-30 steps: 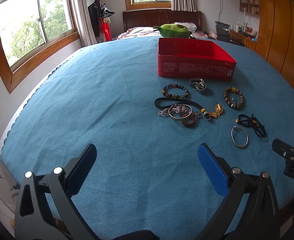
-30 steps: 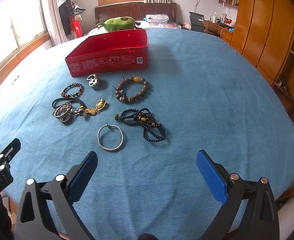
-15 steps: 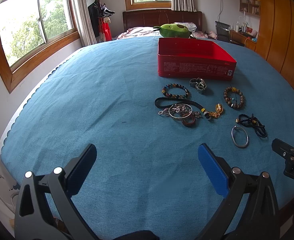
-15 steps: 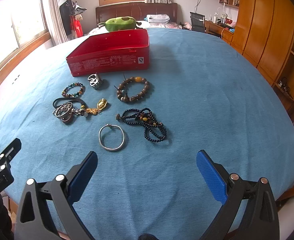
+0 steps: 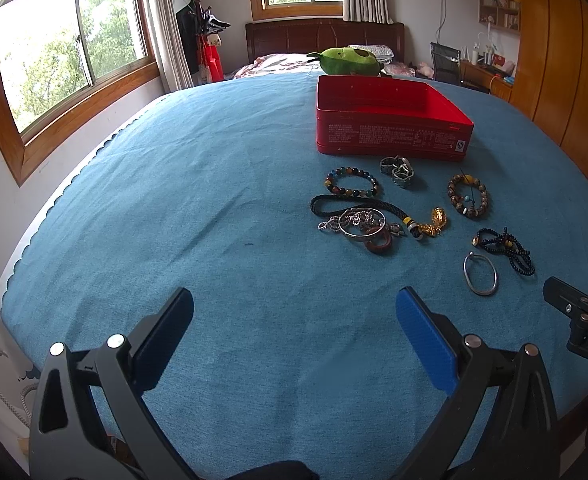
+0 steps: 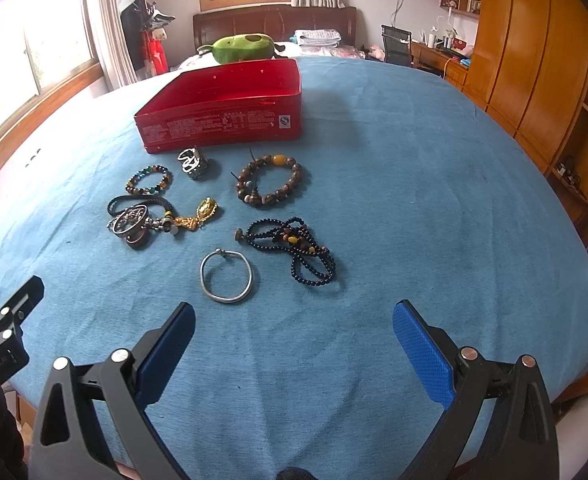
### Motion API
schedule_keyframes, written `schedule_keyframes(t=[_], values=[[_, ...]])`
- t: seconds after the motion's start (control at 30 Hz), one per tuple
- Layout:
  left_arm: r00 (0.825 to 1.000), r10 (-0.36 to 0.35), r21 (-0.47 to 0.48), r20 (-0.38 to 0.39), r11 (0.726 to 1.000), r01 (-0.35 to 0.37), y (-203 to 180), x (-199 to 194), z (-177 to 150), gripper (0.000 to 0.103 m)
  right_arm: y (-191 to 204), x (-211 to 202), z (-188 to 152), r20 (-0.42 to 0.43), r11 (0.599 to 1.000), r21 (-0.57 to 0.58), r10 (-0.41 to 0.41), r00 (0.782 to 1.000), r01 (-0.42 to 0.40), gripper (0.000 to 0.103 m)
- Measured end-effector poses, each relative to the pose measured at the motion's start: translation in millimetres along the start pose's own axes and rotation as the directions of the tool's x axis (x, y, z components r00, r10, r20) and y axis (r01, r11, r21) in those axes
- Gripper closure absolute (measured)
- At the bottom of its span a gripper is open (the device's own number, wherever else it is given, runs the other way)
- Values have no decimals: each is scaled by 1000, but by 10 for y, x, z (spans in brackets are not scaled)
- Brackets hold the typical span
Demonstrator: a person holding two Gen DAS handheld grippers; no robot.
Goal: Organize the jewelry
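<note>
Several jewelry pieces lie on the blue cloth in front of an open red tin box. A silver bangle lies nearest, with a dark bead necklace to its right. Farther back are a brown bead bracelet, a colourful bead bracelet, a metal watch band and a tangled pile with a gold charm. My right gripper is open and empty just short of the bangle. My left gripper is open and empty, left of the jewelry.
A green plush toy lies behind the box. Wooden wardrobes stand on the right and windows on the left. The table's near edge lies just below both grippers.
The right gripper has moved slightly forward toward the jewelry. The left gripper has not moved. Both stay open.
</note>
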State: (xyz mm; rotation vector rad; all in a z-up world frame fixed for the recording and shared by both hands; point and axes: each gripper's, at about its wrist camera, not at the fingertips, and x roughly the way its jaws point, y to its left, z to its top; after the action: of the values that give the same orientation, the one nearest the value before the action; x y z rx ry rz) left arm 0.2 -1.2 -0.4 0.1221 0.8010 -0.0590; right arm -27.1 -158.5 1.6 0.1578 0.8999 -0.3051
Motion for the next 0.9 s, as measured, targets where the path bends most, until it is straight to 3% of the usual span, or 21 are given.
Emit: schedule_keyframes(t=[0.9], values=[[1000, 0, 0, 1, 1000, 0, 33, -25, 0, 3, 66, 10, 19, -1, 1000, -5, 1, 1000, -1, 4]])
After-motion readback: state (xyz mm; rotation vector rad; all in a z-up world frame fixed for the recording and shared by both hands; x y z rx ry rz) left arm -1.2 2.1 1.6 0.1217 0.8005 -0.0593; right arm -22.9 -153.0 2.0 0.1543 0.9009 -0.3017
